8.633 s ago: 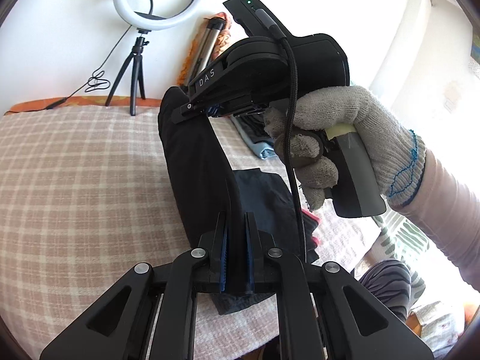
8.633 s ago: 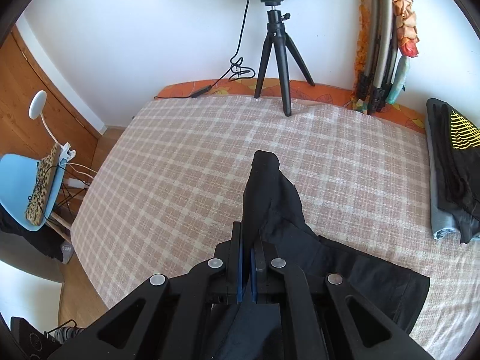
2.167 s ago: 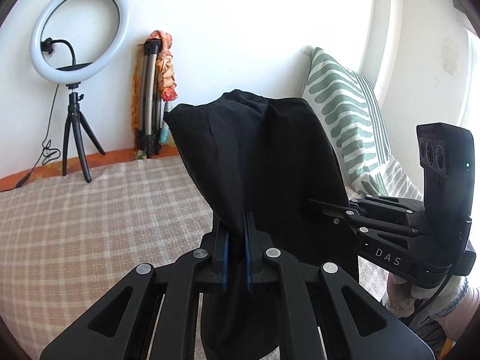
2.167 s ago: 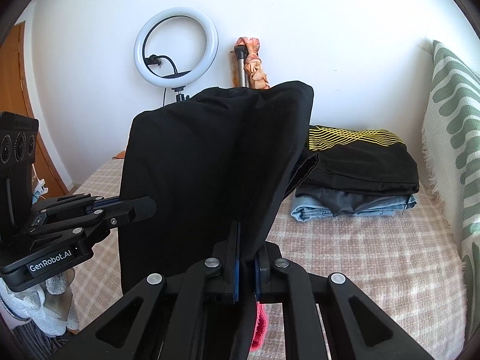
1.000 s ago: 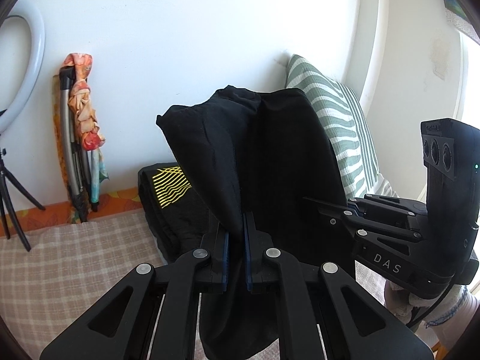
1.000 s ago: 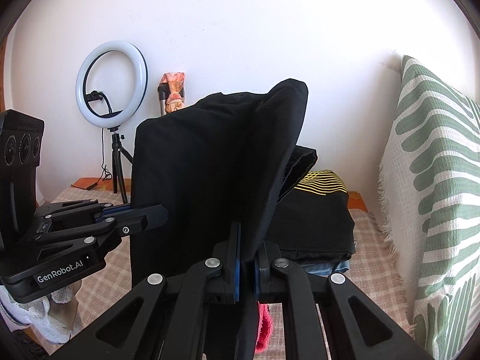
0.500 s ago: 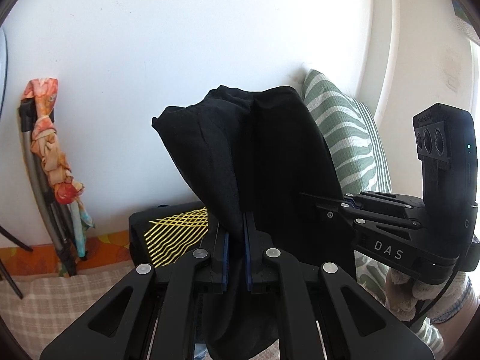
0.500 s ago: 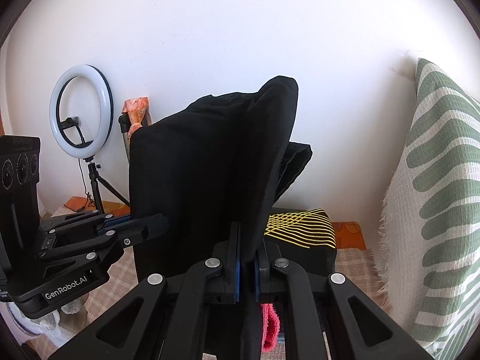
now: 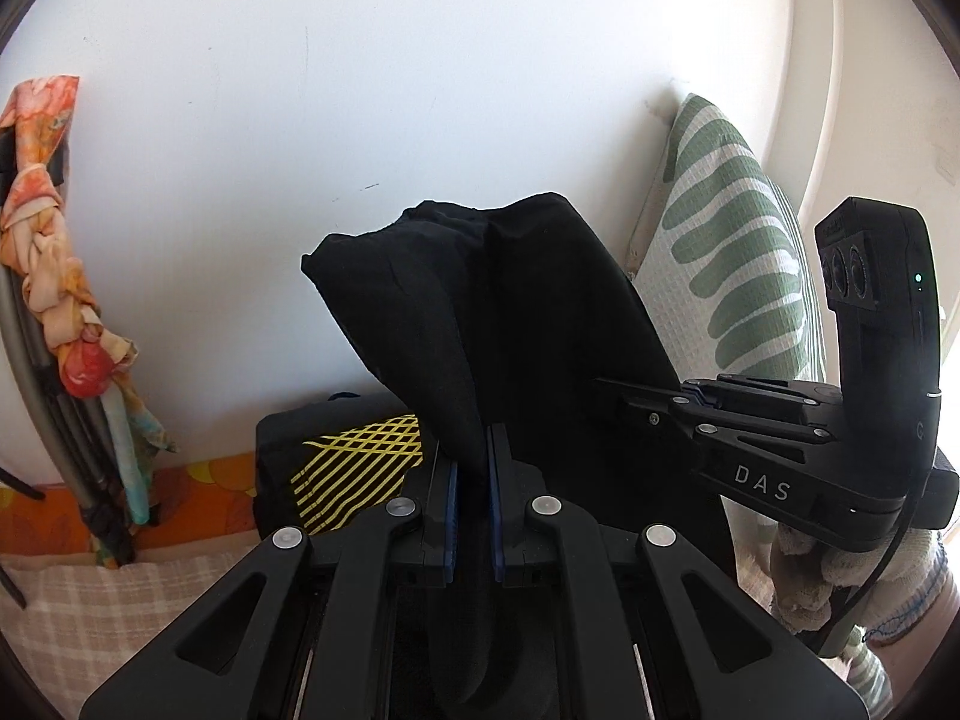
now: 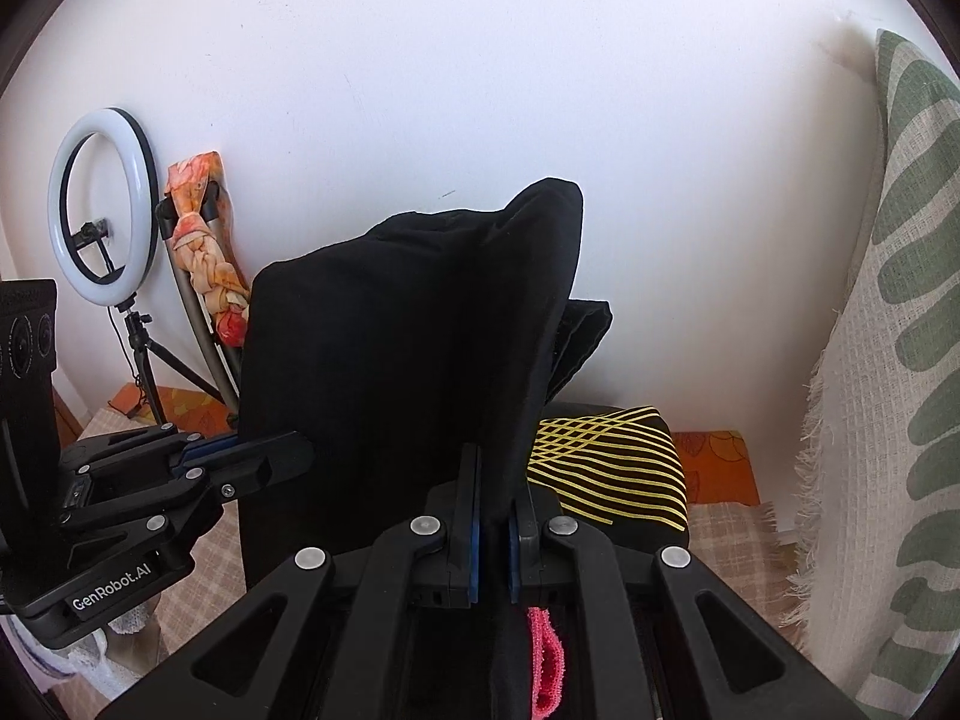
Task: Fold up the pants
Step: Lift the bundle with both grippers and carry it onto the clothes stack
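The folded black pants (image 9: 540, 324) hang in the air between the two tools, lifted clear of the bed (image 9: 90, 612). The left tool (image 9: 471, 516) is clamped on one edge of the bundle, its blue pads pressed together with the cloth between them; the right tool (image 10: 492, 531) is clamped on the other edge in the same way.

A second ago a ring light's tripod and a wide stretch of checked bedspread lay to the left in the left wrist view. Now both have left that view, and the folded garment with yellow lines (image 9: 360, 459) that tops the clothes stack sits just past the left tool's tips, near the far wall. In the right wrist view the same garment (image 10: 606, 456) now lies close ahead, just beside the hanging cloth, where before it was farther off. The striped green pillow (image 10: 900, 360) fills the right side, and the ring light (image 10: 102, 198) has shrunk toward the far left.

So the pair has carried the bundle sideways toward the stack. Folding looks finished, judging by the compact shape; what seems left is lowering the pants onto the stack and letting go without the layers slipping open.
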{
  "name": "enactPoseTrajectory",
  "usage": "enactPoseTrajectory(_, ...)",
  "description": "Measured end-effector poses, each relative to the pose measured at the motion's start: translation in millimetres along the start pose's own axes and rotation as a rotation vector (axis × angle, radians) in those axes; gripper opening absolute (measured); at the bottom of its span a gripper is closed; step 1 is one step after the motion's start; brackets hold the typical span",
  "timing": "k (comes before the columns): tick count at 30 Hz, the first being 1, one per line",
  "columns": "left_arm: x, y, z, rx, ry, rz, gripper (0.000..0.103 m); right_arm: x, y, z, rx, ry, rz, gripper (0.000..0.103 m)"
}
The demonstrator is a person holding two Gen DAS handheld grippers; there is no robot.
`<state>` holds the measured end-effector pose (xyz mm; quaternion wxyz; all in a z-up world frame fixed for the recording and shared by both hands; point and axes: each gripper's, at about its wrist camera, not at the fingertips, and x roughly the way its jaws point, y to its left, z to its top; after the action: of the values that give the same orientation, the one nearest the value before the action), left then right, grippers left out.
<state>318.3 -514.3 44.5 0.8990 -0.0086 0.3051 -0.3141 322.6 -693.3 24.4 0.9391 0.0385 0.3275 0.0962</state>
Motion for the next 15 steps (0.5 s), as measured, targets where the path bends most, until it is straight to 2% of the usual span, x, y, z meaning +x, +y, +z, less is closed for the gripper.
enactPoseTrajectory(6,16.3,12.1,1.3,-0.027,0.020,0.047,0.007,21.6,-16.7,-4.5,-0.004,0.038,-0.031,0.006)
enactPoseTrajectory(11,36.7,19.6,-1.8,-0.033,0.076,0.095,0.007,36.0,-18.5,-7.8,-0.019,0.064,-0.092,0.009)
enactPoseTrajectory(15,46.4,20.2,-6.0,-0.019,0.091,0.126,0.009,41.0,-16.9,-11.8,-0.036,0.070,-0.141,0.011)
